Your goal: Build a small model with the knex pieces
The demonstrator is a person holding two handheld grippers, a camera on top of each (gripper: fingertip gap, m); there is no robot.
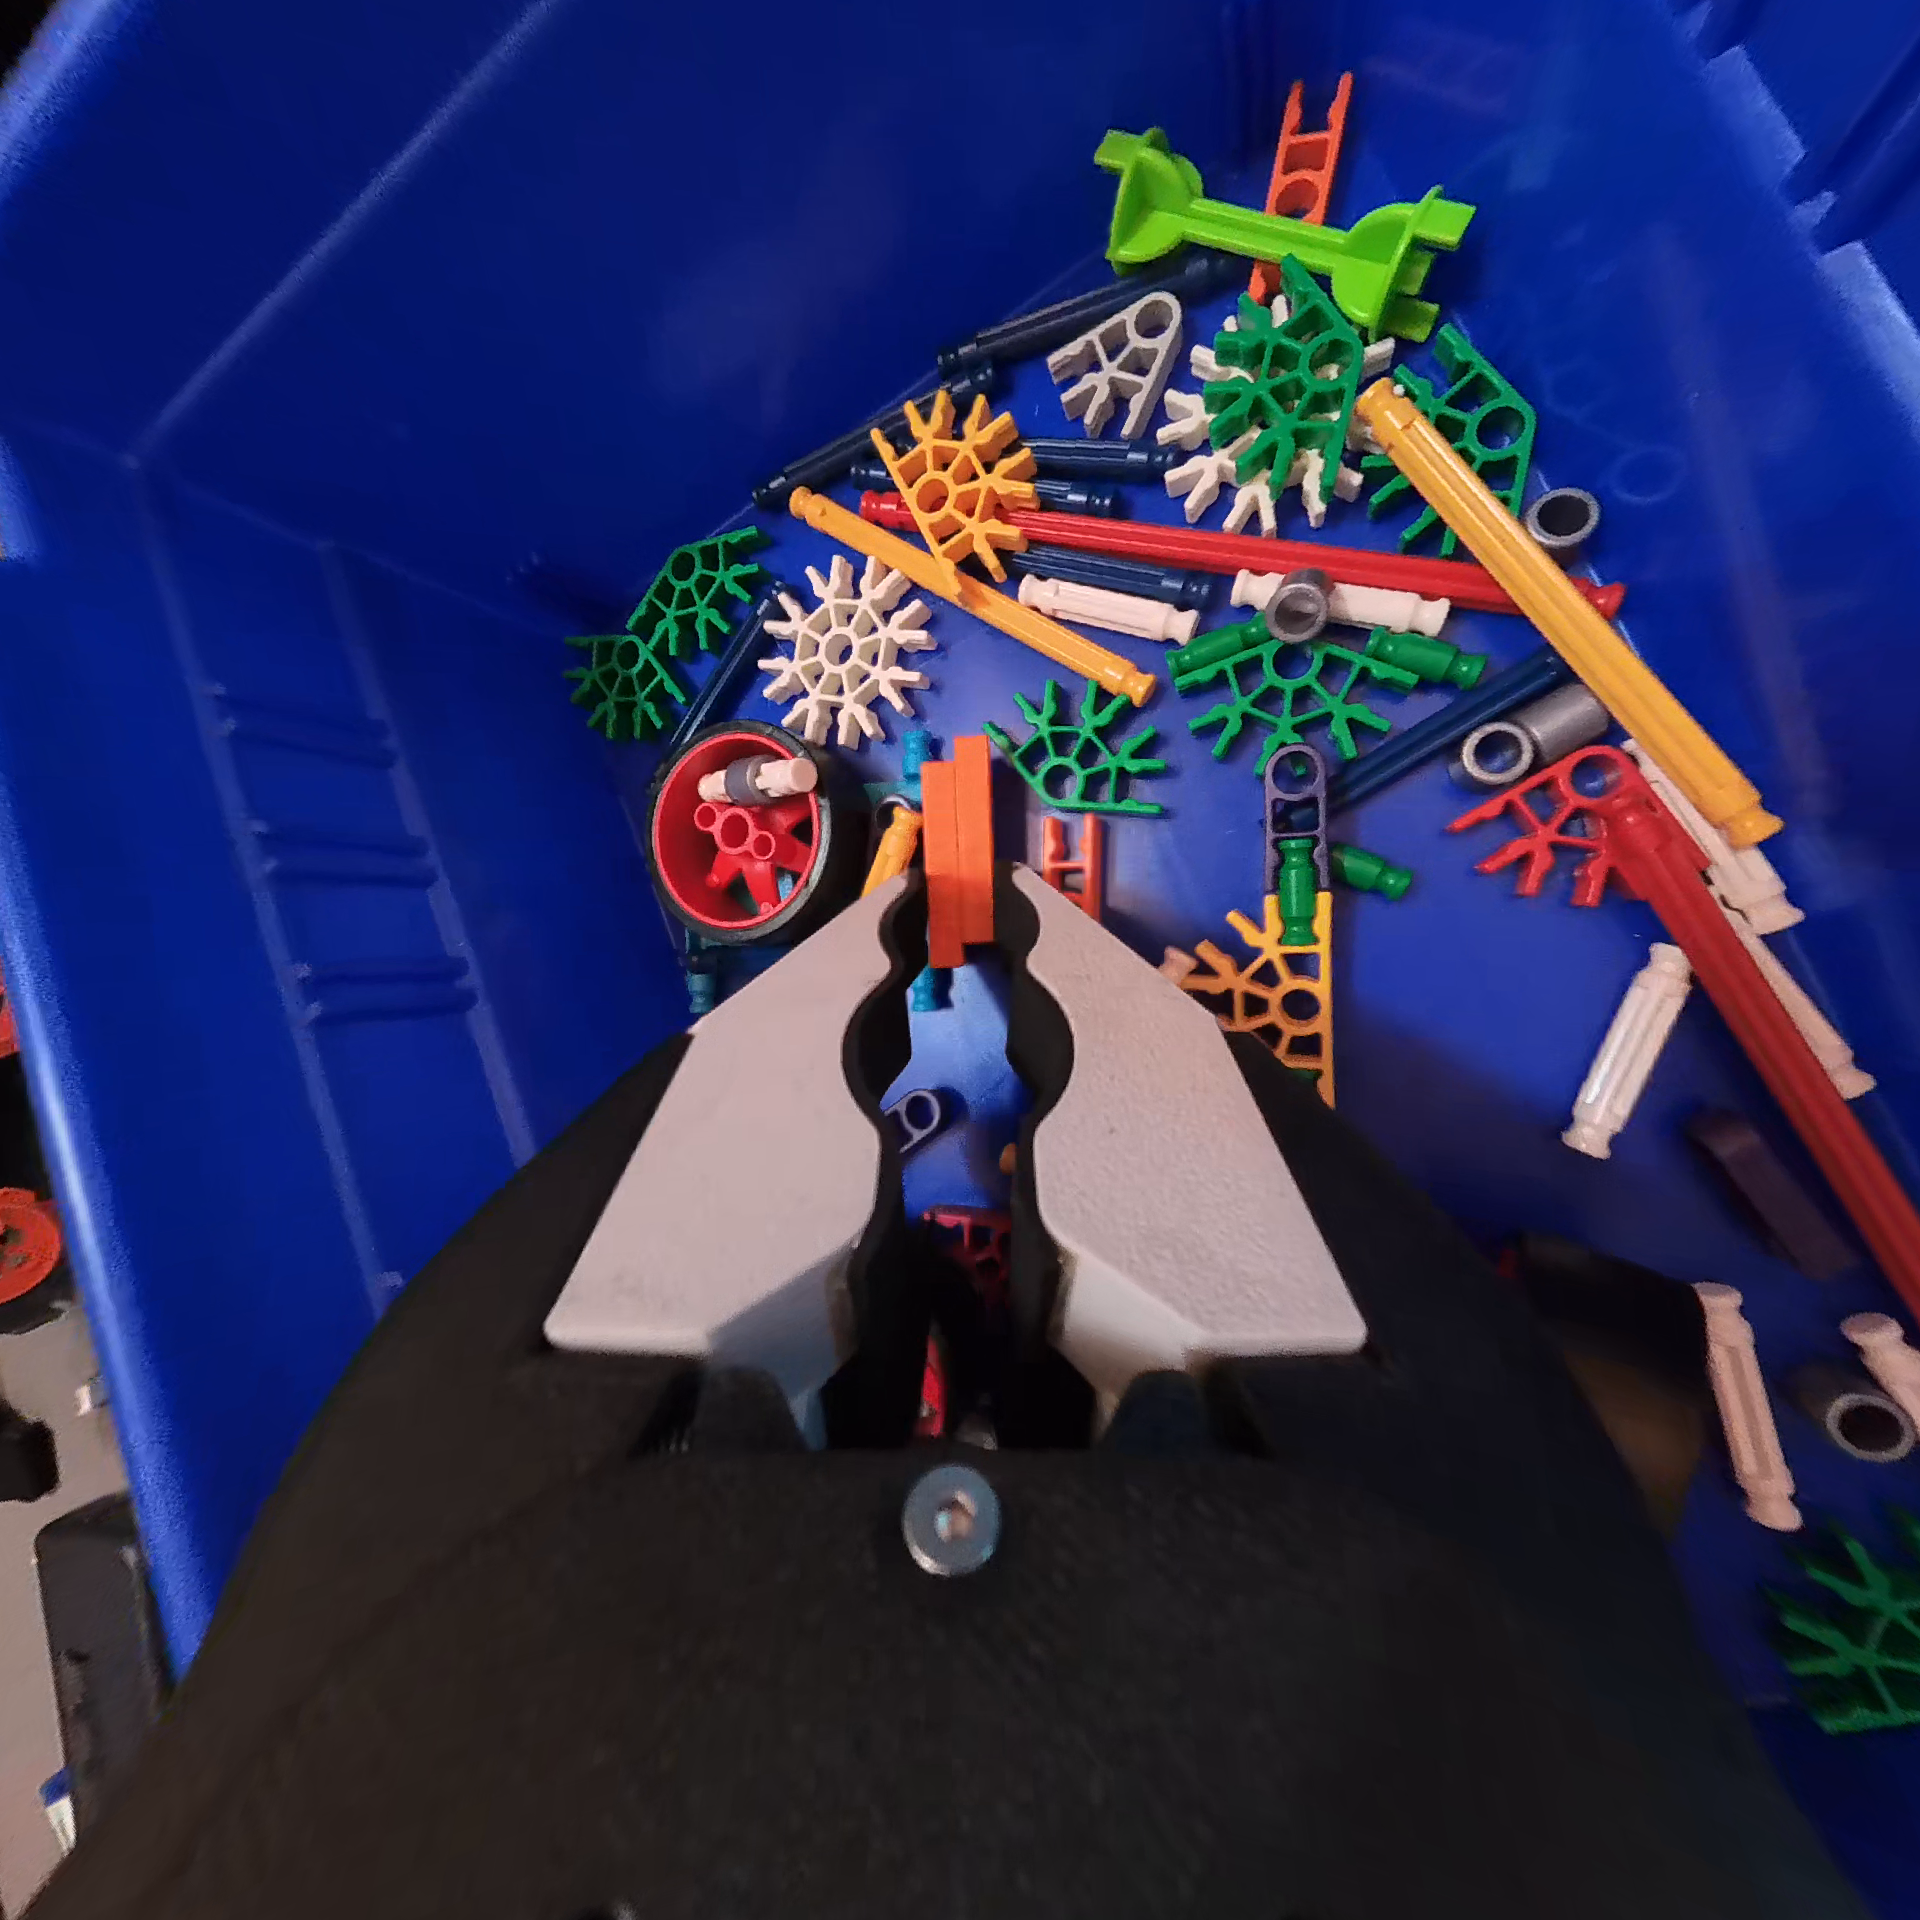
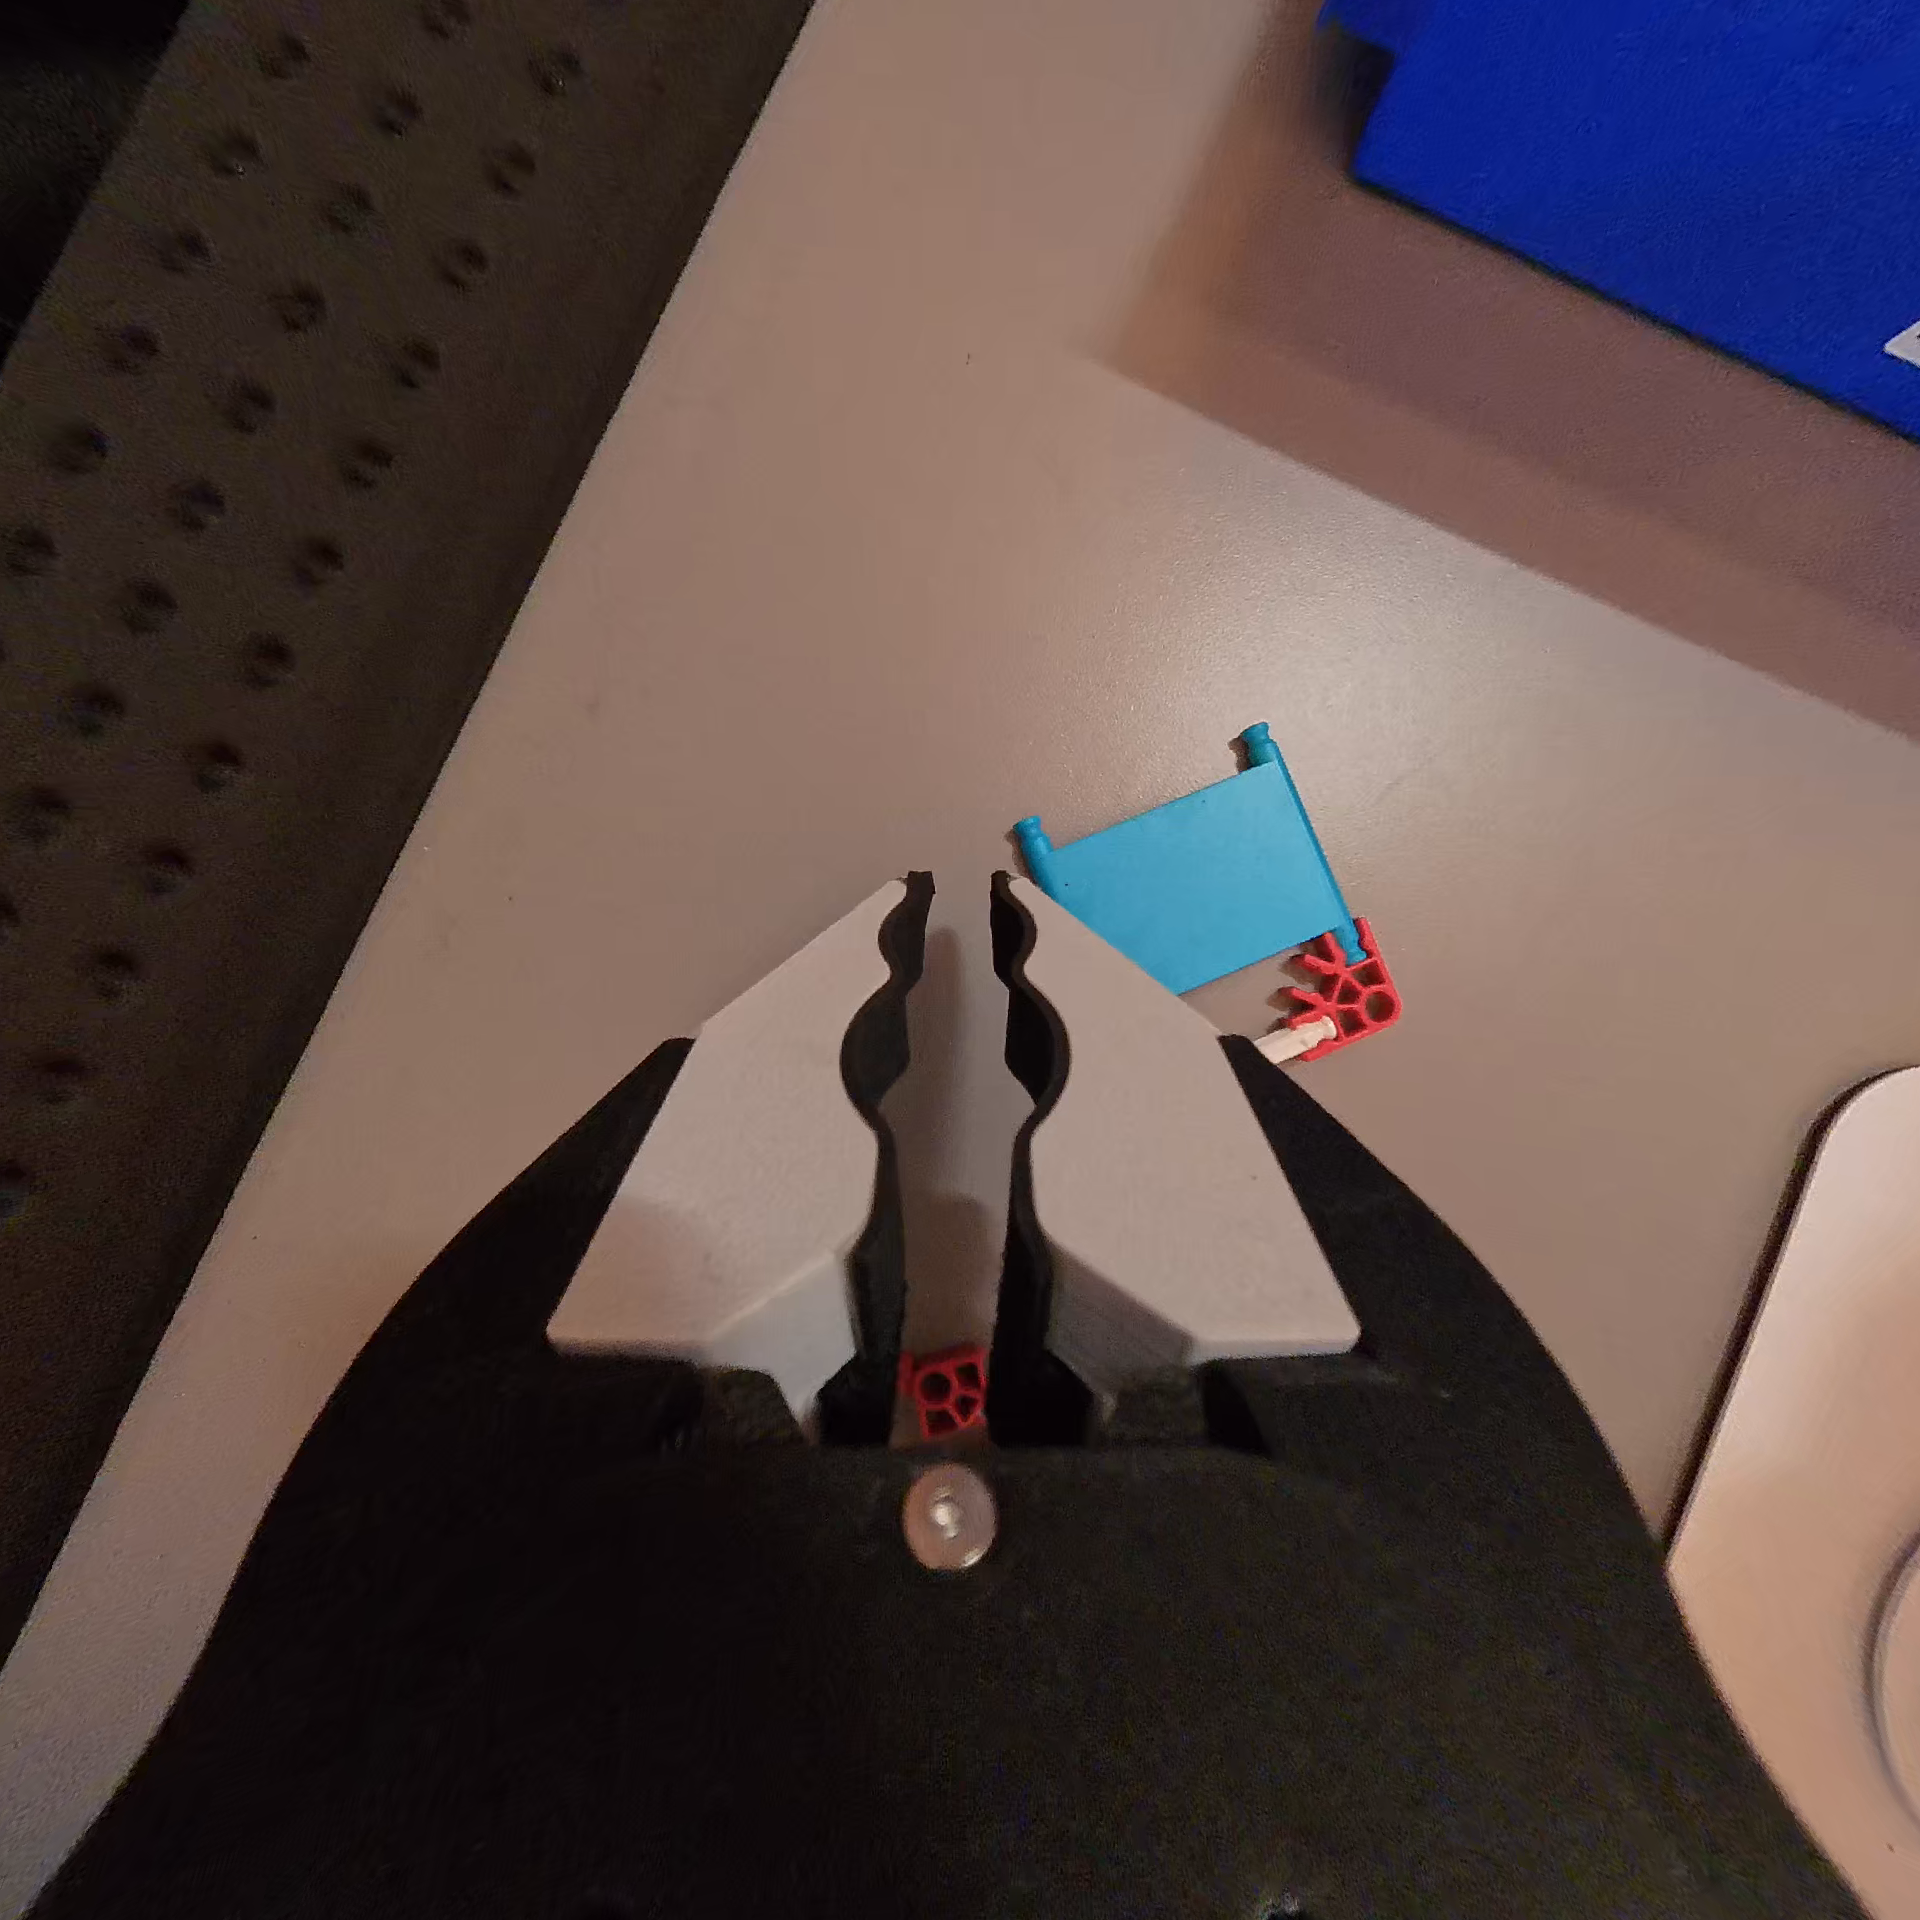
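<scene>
My left gripper [image 1: 961,904] is inside a blue bin [image 1: 436,436] and is shut on a flat orange piece [image 1: 961,842], which stands edge-on between the fingertips and sticks out past them. Below it lie a red wheel [image 1: 740,831], a white snowflake connector [image 1: 844,649] and a green connector [image 1: 1081,753]. My right gripper [image 2: 961,888] hovers over a beige table [image 2: 831,520] with its fingertips a little apart and nothing between them. A blue panel [image 2: 1195,883] clipped to a red connector [image 2: 1351,992] lies just right of it. Another red connector [image 2: 943,1392] shows through the gap near the finger bases.
The bin holds several loose rods, connectors and grey sleeves, among them a lime-green piece [image 1: 1278,234] and yellow rods [image 1: 1558,613]. In the right wrist view a blue bin corner [image 2: 1662,156] is at top right, a dark perforated board [image 2: 260,416] at left, and a pale rounded plate [image 2: 1829,1403] at right. Across from one pair of fingers to the other is roughly 35 centimeters. The red wheel [image 1: 740,831] is closer to my left gripper, around 4 centimeters from its tips; the right tips are 40 centimeters off.
</scene>
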